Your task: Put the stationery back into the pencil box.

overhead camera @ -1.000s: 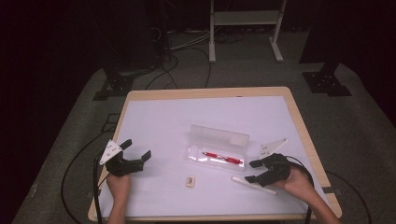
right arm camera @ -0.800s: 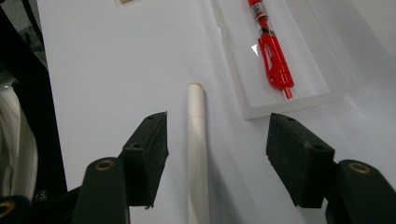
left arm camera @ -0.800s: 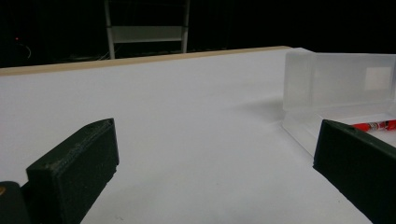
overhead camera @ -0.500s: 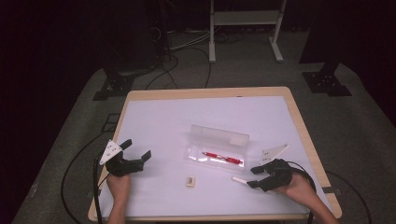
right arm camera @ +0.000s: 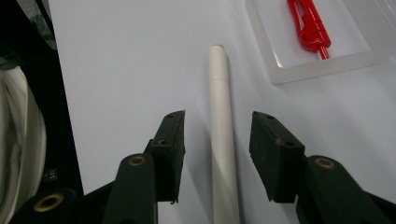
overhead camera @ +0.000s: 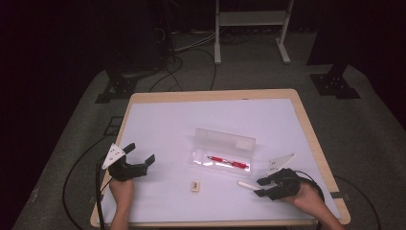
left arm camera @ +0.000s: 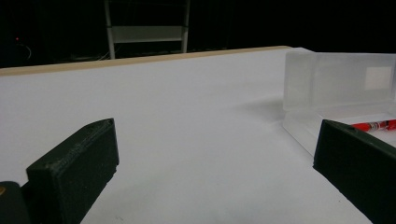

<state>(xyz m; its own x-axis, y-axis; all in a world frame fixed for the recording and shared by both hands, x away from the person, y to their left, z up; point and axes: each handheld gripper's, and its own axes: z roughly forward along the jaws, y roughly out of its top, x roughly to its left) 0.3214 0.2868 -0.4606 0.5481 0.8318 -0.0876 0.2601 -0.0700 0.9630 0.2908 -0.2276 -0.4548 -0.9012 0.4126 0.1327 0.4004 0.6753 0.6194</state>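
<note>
A white pen (overhead camera: 247, 184) lies on the white table near the front right. My right gripper (overhead camera: 258, 188) straddles its near end. In the right gripper view the white pen (right arm camera: 221, 116) runs between the jaws of the right gripper (right arm camera: 218, 120), with a gap on each side. Those jaws have just been closing and are open, not touching it. A clear case (overhead camera: 224, 149) stands open at mid-table with a red pen (overhead camera: 228, 162) in its tray. My left gripper (overhead camera: 140, 152) rests at the front left, wide open with nothing between its jaws (left arm camera: 217, 140).
A small tan block (overhead camera: 195, 186) lies in front of the case. The clear case (left arm camera: 341, 88) and red pen (left arm camera: 373, 125) stand to the right of the left jaws. The tray rim (right arm camera: 322, 70) is just beyond the white pen. The table's wooden edge (overhead camera: 311, 139) runs close on the right.
My right gripper has shifted slightly toward the table's front, onto the white pen's end, and its jaws have narrowed around it. The left gripper has stayed still.
</note>
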